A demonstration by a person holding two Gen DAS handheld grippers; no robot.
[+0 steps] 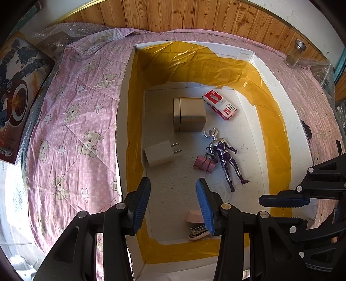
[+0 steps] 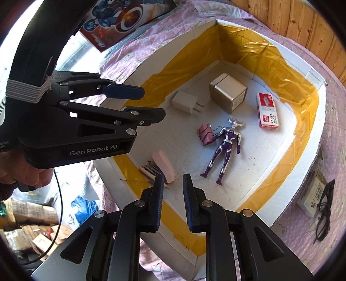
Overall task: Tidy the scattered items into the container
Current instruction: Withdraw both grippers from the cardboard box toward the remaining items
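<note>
Both grippers hover empty over the foam box (image 1: 281, 121): left gripper (image 1: 176, 205) jaws wide apart, right gripper (image 2: 173, 203) jaws narrowly parted. Six items already lie inside the box. Outside it, just right of its rim, remain black eyeglasses (image 2: 324, 209) and a small card (image 2: 311, 201); best reached with the right gripper, pinching the glasses at the frame.

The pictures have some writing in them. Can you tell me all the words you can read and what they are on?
"GenRobot.AI": on the left tool's black body.
"STAPLES": on the red and white staple box; its other print is too small to read.
Poster: title cut off and unreadable.
Small card outside the container: print too blurred to read.
</note>
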